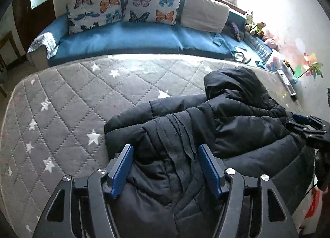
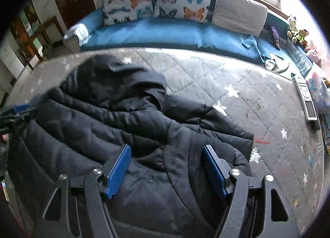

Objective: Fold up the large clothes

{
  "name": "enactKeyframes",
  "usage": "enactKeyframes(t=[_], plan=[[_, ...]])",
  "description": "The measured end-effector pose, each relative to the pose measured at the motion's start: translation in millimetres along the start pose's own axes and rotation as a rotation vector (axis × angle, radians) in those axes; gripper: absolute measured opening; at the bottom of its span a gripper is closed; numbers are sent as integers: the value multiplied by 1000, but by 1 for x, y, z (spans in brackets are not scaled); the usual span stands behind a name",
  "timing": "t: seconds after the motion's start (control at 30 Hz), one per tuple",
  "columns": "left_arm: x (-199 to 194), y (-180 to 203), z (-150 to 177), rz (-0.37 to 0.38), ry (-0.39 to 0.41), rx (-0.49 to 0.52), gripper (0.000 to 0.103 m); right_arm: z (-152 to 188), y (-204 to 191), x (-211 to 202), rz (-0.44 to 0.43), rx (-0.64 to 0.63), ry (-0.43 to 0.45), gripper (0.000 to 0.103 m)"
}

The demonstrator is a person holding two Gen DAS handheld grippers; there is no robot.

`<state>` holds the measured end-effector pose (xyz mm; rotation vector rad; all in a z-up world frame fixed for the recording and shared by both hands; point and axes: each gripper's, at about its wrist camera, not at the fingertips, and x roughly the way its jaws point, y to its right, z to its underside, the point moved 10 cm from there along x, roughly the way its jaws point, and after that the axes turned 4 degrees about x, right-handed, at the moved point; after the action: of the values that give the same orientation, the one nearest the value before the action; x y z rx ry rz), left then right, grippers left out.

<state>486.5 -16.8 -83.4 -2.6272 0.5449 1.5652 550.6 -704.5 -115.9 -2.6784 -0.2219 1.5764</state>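
Observation:
A black puffer jacket (image 1: 237, 126) with a hood lies on a grey quilted mattress (image 1: 68, 101) with white stars; it also shows in the right wrist view (image 2: 115, 118). My left gripper (image 1: 166, 151) is open, its blue pads standing either side of a bunched part of the jacket near its left edge. My right gripper (image 2: 168, 151) is open over the jacket's right part, with fabric between its pads. The right gripper shows at the right edge of the left wrist view (image 1: 309, 128), and the left gripper at the left edge of the right wrist view (image 2: 18, 112).
A blue sofa (image 1: 127, 35) with butterfly cushions (image 1: 150, 2) stands behind the mattress. Soft toys (image 1: 255, 27) and a remote control (image 2: 307, 101) lie by the right wall. A wooden table (image 2: 39, 40) stands at the far left.

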Motion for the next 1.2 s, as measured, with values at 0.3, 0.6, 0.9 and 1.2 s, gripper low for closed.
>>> enactKeyframes(t=[0.3,0.6,0.9,1.2], plan=[[-74,-16,35,26,91,-66,87,35,22,-57,-30,26,20,78],[-92,-39,97,129,94,-209,88,87,64,-61,-77,174,-30,84],[-76,-38,121,282,73,-361,88,105,65,-38,-259,311,-53,93],[-58,-47,120,363,96,-424,91,109,67,-8,-503,490,-86,103]])
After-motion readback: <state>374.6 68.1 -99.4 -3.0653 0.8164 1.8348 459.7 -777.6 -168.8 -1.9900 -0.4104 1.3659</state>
